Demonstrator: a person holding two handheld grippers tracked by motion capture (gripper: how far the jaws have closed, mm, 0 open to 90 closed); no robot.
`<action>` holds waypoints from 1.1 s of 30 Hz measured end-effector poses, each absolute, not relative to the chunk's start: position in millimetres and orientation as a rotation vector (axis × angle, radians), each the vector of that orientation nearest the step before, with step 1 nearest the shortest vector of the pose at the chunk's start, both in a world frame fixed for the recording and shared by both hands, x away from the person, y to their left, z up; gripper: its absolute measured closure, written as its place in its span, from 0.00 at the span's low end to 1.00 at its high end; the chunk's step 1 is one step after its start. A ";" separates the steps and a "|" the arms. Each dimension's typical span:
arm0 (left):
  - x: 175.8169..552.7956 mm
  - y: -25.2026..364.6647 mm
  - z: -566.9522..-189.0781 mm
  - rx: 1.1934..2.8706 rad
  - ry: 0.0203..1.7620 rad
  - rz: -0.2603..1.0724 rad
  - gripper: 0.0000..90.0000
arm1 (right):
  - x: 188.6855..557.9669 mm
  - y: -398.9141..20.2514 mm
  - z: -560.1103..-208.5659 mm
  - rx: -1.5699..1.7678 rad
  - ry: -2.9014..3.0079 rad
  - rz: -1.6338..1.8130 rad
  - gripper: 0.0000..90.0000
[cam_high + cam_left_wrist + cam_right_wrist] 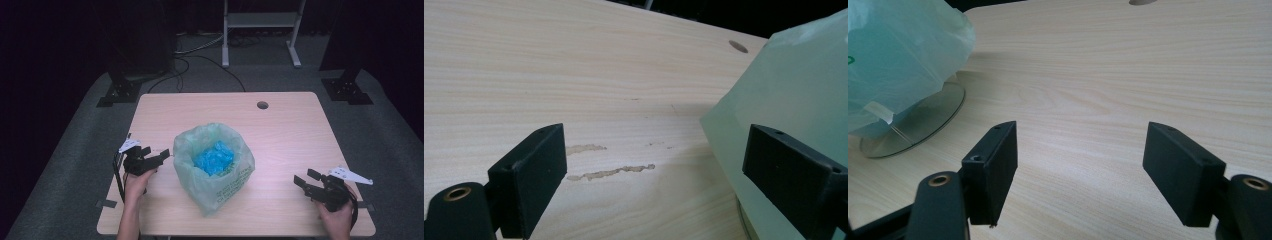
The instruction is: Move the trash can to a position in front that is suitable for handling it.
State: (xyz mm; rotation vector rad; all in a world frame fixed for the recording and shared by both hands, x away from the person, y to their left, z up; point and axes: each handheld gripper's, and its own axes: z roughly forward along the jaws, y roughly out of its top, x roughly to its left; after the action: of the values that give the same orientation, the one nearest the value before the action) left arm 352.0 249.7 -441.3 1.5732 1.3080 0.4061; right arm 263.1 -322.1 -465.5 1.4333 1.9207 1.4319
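Note:
A pale green see-through plastic bag (214, 167) stands open in the middle of the wooden table (290, 135), with crumpled blue material (214, 159) inside it. My left gripper (156, 152) is held just left of the bag, its jaws open and nothing pinched. In the left gripper view the left gripper (654, 145) has the bag's wall (794, 90) close behind its right jaw. My right gripper (304, 177) hovers open near the table's front right, apart from the bag. In the right gripper view the right gripper (1080, 140) has bare wood between its jaws. The bag (898, 55) sits on a clear round base (923, 125).
A round cable hole (262, 105) is at the table's far middle. Behind the table stand a white frame (260, 20) and two black stand bases (117, 92) (347, 90), with cables on the grey floor. Pale smears (611, 172) mark the wood by the left gripper.

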 end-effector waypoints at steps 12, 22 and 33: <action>345.8 249.4 -427.4 1.538 1.264 0.411 0.10 | 265.7 -322.3 -468.1 1.442 1.931 1.436 0.33; 339.0 246.6 -410.9 1.523 1.202 0.423 0.11 | 265.8 -319.6 -469.2 1.449 1.939 1.426 0.33; 326.1 236.2 -385.7 1.514 1.111 0.426 0.10 | 264.8 -317.0 -468.2 1.430 1.950 1.422 0.33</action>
State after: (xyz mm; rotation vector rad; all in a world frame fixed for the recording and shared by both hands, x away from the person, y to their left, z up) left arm 326.1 236.2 -385.7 1.5142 1.1109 0.4262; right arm 264.8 -317.0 -468.2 1.4299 1.9501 1.4221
